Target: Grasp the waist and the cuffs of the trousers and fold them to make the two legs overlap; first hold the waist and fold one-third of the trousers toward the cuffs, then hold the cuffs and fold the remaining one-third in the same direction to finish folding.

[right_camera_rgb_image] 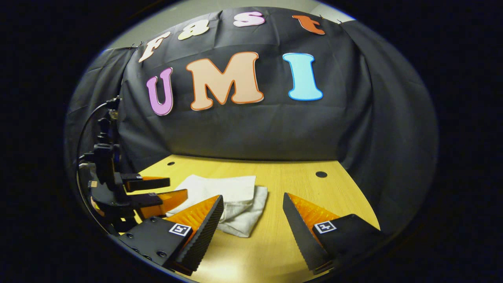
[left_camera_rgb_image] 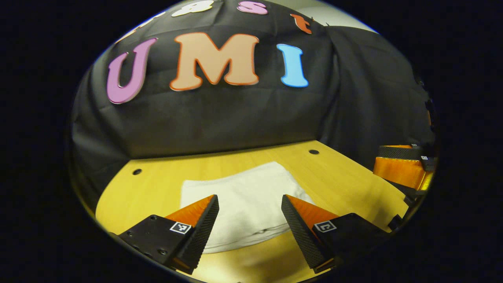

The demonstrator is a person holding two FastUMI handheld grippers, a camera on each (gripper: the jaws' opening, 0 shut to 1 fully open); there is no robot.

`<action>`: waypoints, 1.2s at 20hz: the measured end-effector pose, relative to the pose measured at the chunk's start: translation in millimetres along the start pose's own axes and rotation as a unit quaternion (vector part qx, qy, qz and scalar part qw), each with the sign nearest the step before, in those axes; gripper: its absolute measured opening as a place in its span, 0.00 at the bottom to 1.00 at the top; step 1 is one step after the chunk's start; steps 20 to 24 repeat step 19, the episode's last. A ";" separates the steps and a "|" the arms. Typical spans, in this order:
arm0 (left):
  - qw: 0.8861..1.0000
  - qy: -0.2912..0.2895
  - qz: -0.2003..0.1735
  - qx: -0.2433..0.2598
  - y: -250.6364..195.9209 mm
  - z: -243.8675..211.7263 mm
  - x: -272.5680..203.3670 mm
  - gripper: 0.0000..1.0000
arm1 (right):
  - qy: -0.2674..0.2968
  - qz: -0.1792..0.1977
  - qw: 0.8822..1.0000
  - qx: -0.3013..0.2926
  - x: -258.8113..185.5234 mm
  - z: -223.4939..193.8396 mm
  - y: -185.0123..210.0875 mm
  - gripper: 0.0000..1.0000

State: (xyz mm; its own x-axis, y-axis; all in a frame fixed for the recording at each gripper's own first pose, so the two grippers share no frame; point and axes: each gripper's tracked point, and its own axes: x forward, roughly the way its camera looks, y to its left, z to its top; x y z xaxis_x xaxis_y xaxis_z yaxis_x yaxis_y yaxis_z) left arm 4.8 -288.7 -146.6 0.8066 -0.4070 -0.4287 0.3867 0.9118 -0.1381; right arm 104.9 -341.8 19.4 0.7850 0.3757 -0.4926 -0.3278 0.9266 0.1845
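The white trousers (left_camera_rgb_image: 243, 196) lie folded into a compact stack on the wooden table (left_camera_rgb_image: 346, 177). In the left gripper view my left gripper (left_camera_rgb_image: 249, 204) stands open just above the near edge of the stack, with nothing between its fingers. In the right gripper view the trousers (right_camera_rgb_image: 228, 200) sit left of centre, and my right gripper (right_camera_rgb_image: 253, 206) is open beside their right edge, holding nothing. The left gripper (right_camera_rgb_image: 165, 188) shows at the far left of that view, open, by the stack's left side. The right gripper's body (left_camera_rgb_image: 404, 167) appears at the right edge of the left gripper view.
The table (right_camera_rgb_image: 314, 196) has small round holes (left_camera_rgb_image: 313, 151) (right_camera_rgb_image: 321, 174) near its back edge. Black cloth walls close off the back and both sides. Bare wood lies to the right of the trousers.
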 end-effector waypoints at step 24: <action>0.980 -0.135 0.148 0.001 159.0 104.8 -105.5 0.96 | -0.152 -0.015 0.988 -0.002 -19.3 126.9 84.4 0.96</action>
